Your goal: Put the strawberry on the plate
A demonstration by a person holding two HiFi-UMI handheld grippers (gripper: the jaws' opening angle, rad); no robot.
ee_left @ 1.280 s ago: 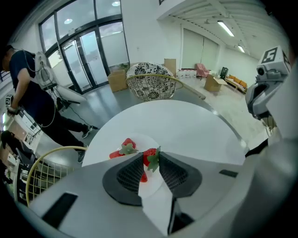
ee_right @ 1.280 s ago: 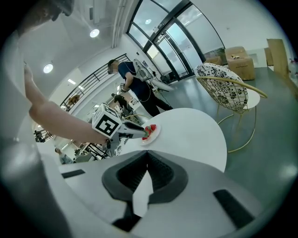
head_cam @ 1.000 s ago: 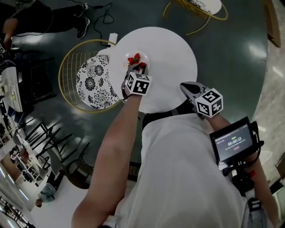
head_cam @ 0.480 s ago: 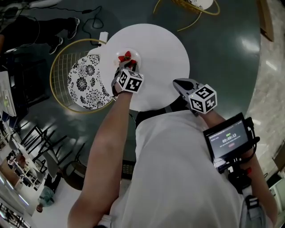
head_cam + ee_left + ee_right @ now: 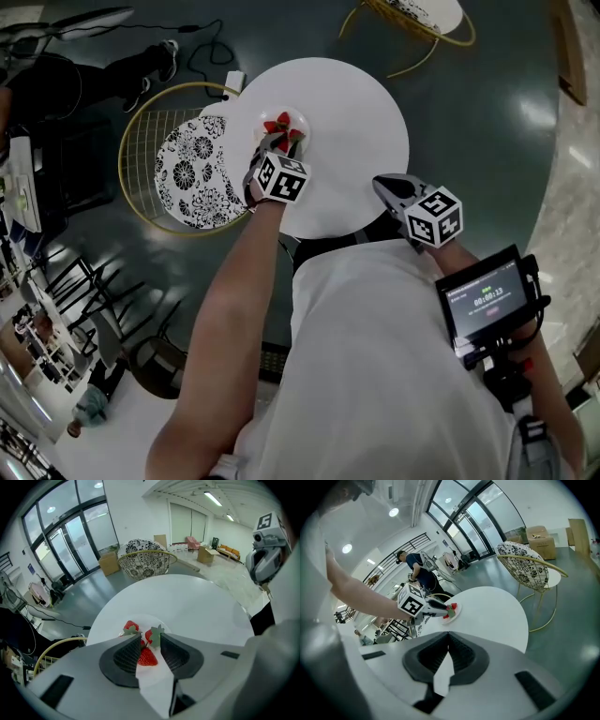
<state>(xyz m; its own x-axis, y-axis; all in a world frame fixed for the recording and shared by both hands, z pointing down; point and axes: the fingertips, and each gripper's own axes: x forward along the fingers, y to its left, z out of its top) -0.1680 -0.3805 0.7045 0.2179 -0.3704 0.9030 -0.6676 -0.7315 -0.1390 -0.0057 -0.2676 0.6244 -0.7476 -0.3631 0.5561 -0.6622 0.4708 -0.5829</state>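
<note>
From the head view, your left tongs [image 5: 278,145] reach over the near rim of the plate [image 5: 304,137], which sits toward the left side of the round white worktop [image 5: 361,103]. Your right tongs [image 5: 386,184] hang at the worktop's near edge, well apart from the plate, so the left hand is the one on the job. In the left gripper view, the strawberry [image 5: 147,657] lies straight ahead between the two pads of the left tongs [image 5: 147,640]. Its long axis seems to run along the tongs, narrow end away from you. The pads stand wide apart. The strawberry sits against the left one, and a thin strip of white shows on its other side, so you appear not to be squeezing it. It looks to be over the plate [image 5: 149,619], just short of two other strawberries [image 5: 131,626] lying there, though you cannot tell from here whether it rests on the plate. The coming move likely depends on drawing straight back along that axis without dragging the fruit. In the right gripper view, the right tongs [image 5: 448,636] are closed tip to tip with nothing between them, and the plate [image 5: 456,613] shows far ahead under the other hand's tongs.
</note>
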